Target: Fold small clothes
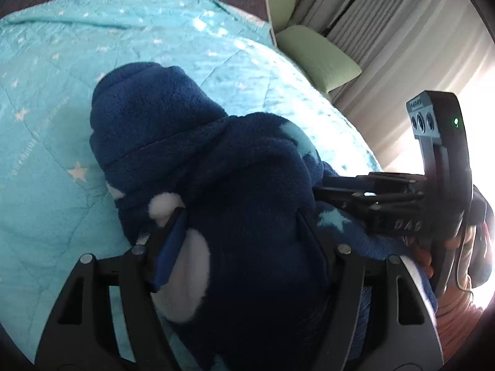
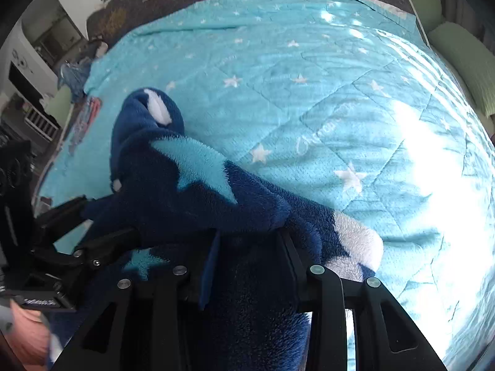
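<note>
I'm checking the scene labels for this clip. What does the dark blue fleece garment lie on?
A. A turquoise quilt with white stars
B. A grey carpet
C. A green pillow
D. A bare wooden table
A: the fleece garment rests on a turquoise quilt printed with white stars, seen in both wrist views.

fleece garment [image 1: 173, 117]: showing navy, with pale blue stars and white patches
quilt [image 2: 309, 99]: showing turquoise, white stars
pillow [image 1: 318, 57]: showing light green

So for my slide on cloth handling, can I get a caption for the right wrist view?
Right gripper straddling a navy star-patterned fleece garment on a turquoise star quilt, left gripper alongside.
</note>
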The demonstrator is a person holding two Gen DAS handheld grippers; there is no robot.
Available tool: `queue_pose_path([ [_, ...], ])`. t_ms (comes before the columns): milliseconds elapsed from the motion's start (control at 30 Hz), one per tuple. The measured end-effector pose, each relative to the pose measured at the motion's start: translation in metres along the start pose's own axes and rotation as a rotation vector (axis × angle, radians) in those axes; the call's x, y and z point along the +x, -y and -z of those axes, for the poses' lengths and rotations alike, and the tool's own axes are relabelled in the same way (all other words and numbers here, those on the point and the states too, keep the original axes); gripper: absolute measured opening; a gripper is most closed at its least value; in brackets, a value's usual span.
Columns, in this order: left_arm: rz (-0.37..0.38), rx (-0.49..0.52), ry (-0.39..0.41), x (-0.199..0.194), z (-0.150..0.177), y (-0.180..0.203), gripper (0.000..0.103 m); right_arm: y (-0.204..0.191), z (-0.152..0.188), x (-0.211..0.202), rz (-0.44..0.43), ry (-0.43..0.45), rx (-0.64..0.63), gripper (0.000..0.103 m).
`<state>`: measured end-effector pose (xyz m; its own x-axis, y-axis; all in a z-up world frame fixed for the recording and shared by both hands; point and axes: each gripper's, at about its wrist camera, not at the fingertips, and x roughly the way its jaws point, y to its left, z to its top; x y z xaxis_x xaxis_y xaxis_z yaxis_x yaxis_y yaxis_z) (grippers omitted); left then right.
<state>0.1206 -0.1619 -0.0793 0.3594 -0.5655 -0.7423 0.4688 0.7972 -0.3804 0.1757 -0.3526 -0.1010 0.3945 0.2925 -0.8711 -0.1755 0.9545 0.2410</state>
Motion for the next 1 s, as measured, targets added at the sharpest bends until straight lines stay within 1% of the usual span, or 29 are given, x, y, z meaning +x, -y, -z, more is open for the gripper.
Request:
queue_pose_path([
  [33,-0.008,0.017,0.002,-0.007,0.001,0.003,0.072,0.0,0.001,-0.009,-0.013,0.012,-0.002,0.038],
  [100,-0.017,0.006,0.01,-0.022,0.004,0.006,0.072,0.001,0.006,-0.026,-0.033,0.032,0.001,0.038],
  [167,0.006,-0.015,0.034,-0.039,0.01,0.004,0.071,0.005,0.013,-0.048,-0.047,0.056,0.029,0.039],
  [200,0.025,-0.018,0.06,-0.051,0.016,0.004,0.071,0.003,0.019,-0.06,-0.048,0.079,0.033,0.048],
  [233,0.057,-0.018,0.075,-0.061,0.023,0.004,0.071,0.005,0.028,-0.074,-0.053,0.108,0.025,0.059],
  [300,0.116,-0.017,0.089,-0.084,0.039,0.005,0.071,0.005,0.053,-0.102,-0.077,0.145,0.003,0.066],
  [367,0.166,0.013,0.095,-0.1,0.053,0.012,0.071,0.001,0.079,-0.118,-0.113,0.146,-0.017,0.066],
  [433,0.225,0.067,0.098,-0.109,0.065,0.025,0.071,-0.013,0.104,-0.132,-0.165,0.144,-0.077,0.066],
  [467,0.265,0.107,0.083,-0.109,0.074,0.035,0.072,-0.021,0.112,-0.135,-0.168,0.144,-0.109,0.065],
  [500,0.287,0.141,0.061,-0.106,0.08,0.041,0.074,-0.032,0.122,-0.138,-0.154,0.139,-0.152,0.065],
  [533,0.285,0.174,0.036,-0.099,0.086,0.047,0.079,-0.04,0.129,-0.134,-0.126,0.125,-0.188,0.065],
  [567,0.235,0.209,0.001,-0.084,0.094,0.053,0.081,-0.048,0.136,-0.126,-0.08,0.099,-0.225,0.065],
  [600,0.157,0.243,-0.021,-0.068,0.102,0.057,0.081,-0.055,0.145,-0.109,-0.003,0.058,-0.257,0.065],
  [633,0.099,0.28,-0.037,-0.057,0.109,0.062,0.082,-0.055,0.149,-0.09,0.048,0.016,-0.266,0.072],
  [667,0.048,0.326,-0.021,-0.052,0.115,0.07,0.083,-0.052,0.152,-0.067,0.061,-0.027,-0.241,0.079],
  [700,0.014,0.36,-0.001,-0.054,0.118,0.077,0.084,-0.049,0.153,-0.049,0.06,-0.044,-0.199,0.09],
  [733,-0.006,0.374,0.008,-0.057,0.118,0.082,0.084,-0.051,0.154,-0.047,0.069,-0.026,-0.189,0.091],
  [767,-0.008,0.375,0.018,-0.062,0.117,0.083,0.084,-0.053,0.155,-0.052,0.073,-0.012,-0.2,0.091],
  [833,0.028,0.326,0.031,-0.074,0.11,0.075,0.084,-0.052,0.158,-0.075,0.036,0.036,-0.213,0.09],
  [867,0.042,0.289,0.03,-0.08,0.106,0.069,0.084,-0.046,0.158,-0.089,-0.009,0.057,-0.191,0.09],
  [900,0.053,0.254,0.039,-0.085,0.103,0.063,0.084,-0.039,0.158,-0.098,-0.037,0.072,-0.165,0.09],
  [933,0.059,0.211,0.066,-0.092,0.098,0.053,0.084,-0.03,0.157,-0.108,-0.067,0.095,-0.132,0.091],
  [1000,0.044,0.145,0.115,-0.101,0.091,0.035,0.085,-0.006,0.156,-0.126,-0.158,0.153,-0.03,0.092],
])
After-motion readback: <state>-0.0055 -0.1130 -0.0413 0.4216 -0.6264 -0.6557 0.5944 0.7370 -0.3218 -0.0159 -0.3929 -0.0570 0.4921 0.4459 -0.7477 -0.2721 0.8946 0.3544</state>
